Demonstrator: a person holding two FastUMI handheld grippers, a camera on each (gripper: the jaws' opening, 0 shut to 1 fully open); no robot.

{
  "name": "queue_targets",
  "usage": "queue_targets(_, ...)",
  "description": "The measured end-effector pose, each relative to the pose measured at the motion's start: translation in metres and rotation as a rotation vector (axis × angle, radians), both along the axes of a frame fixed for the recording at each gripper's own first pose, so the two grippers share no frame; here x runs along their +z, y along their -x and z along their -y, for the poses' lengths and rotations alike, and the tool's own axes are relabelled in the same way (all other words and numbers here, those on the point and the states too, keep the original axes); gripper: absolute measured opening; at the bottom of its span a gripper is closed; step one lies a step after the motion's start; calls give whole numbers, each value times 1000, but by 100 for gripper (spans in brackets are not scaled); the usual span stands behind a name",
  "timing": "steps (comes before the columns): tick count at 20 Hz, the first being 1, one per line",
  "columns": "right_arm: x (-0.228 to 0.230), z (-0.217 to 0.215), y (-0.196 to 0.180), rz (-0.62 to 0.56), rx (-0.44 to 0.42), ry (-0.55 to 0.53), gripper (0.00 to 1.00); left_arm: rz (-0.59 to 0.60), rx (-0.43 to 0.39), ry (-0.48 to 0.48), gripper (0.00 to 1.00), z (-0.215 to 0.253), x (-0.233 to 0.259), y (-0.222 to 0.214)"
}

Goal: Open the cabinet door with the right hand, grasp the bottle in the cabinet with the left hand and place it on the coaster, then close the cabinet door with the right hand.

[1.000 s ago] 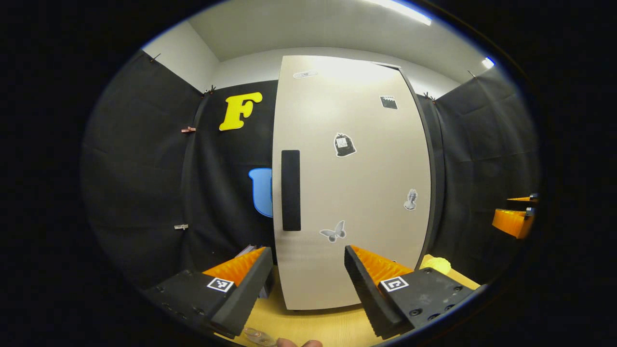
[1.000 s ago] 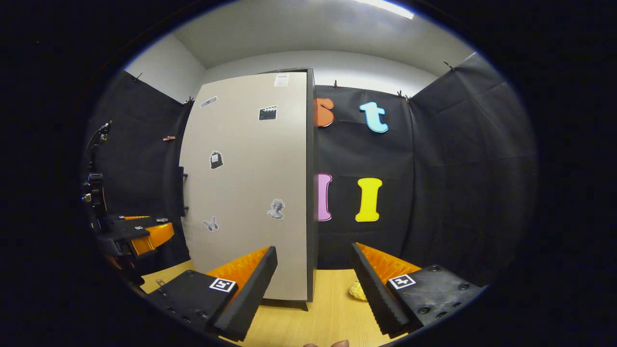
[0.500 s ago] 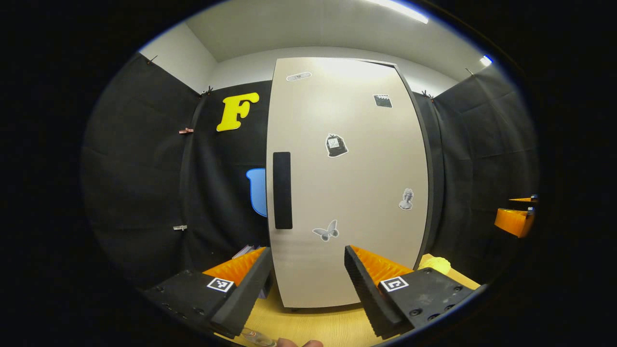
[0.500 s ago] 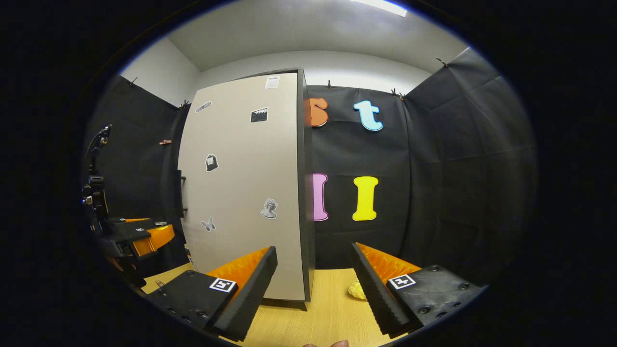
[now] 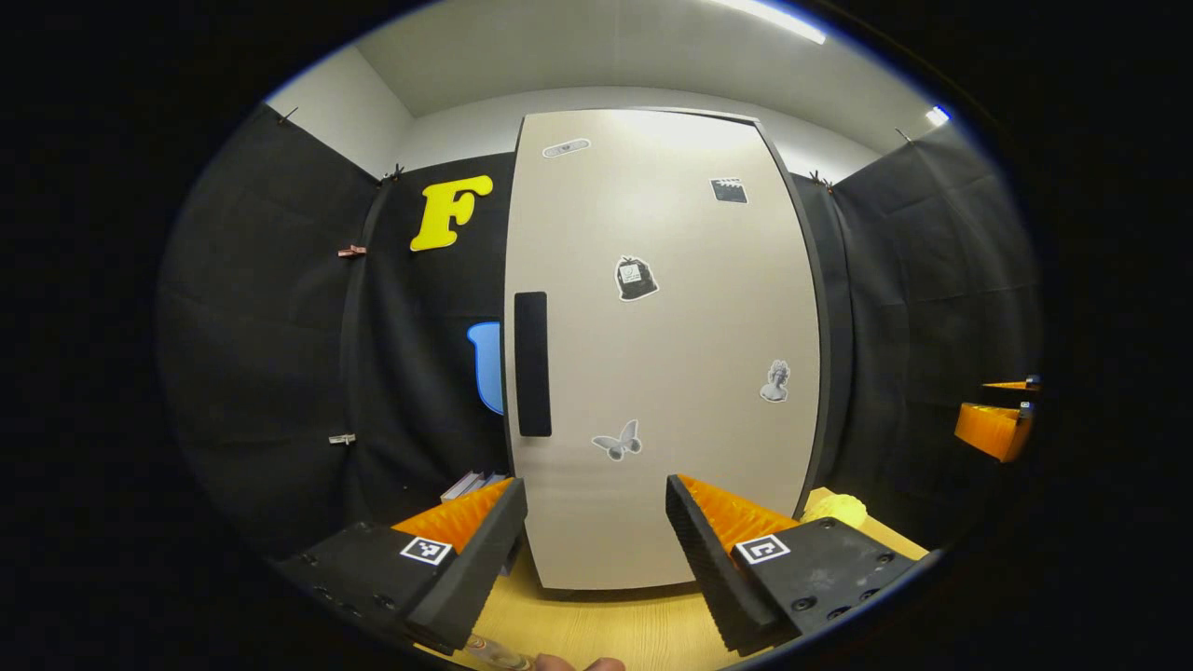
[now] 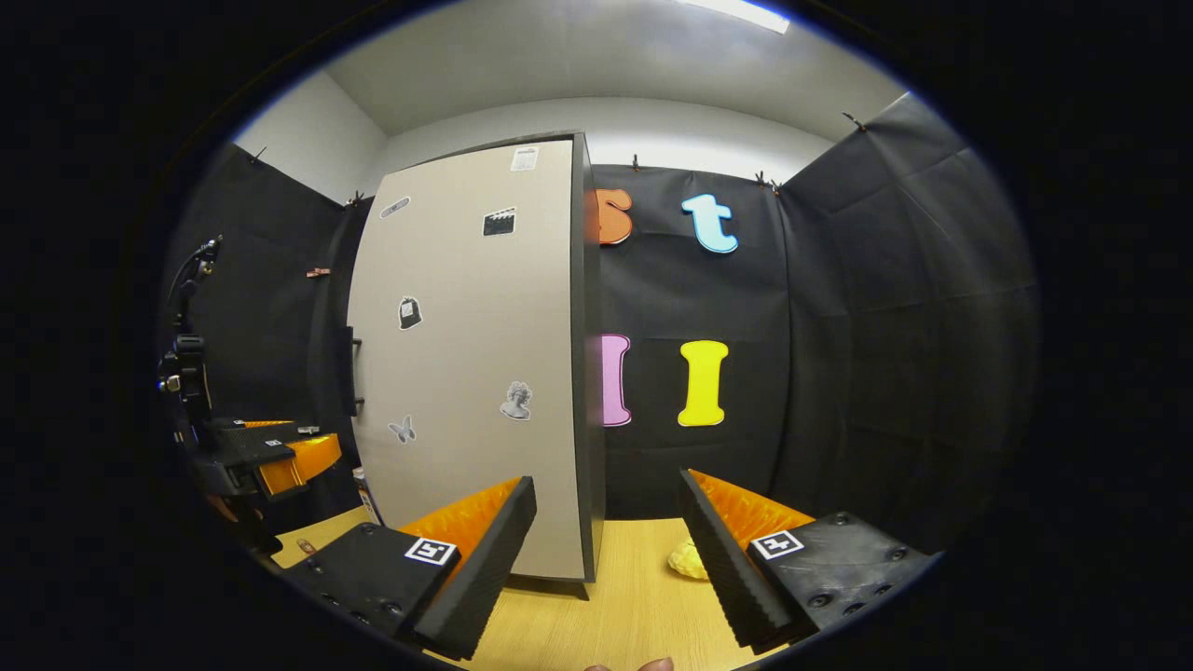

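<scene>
Both my grippers, left (image 5: 595,540) & right (image 6: 606,540), gape wide w/ nothing held, facing the tall beige sticker-dotted cabinet door (image 5: 666,354) w/ black bar handle (image 5: 532,363), closed on the wooden table (image 6: 624,606), a crumpled yellow lump (image 6: 688,560) just beside it.

you are in a small booth. black cloth (image 6: 839,326) hangs on the walls all around you, held up by little clips (image 5: 351,251). above the cloth you can see a plain pale wall (image 6: 708,135) and a grey ceiling (image 5: 596,47). a long bright light (image 5: 769,19) shines on the ceiling, and you can spot another small one (image 5: 939,116) off to the side. under you is a light wooden table (image 6: 634,596). the wood looks smooth and yellow.
</scene>
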State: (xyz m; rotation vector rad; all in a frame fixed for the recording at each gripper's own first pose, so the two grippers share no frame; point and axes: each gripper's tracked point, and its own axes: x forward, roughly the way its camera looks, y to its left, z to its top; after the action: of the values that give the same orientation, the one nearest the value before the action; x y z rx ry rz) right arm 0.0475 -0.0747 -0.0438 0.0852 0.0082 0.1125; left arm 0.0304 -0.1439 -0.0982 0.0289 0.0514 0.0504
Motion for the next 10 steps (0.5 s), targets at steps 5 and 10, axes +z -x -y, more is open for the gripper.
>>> queue_targets(5,0,1,-2,-3,2,8,98,3,0,-5,95,0,1,-4)
queue_targets(10,2,0,-3,5,3,11,98,5,4,-12,95,-3,1,-3)
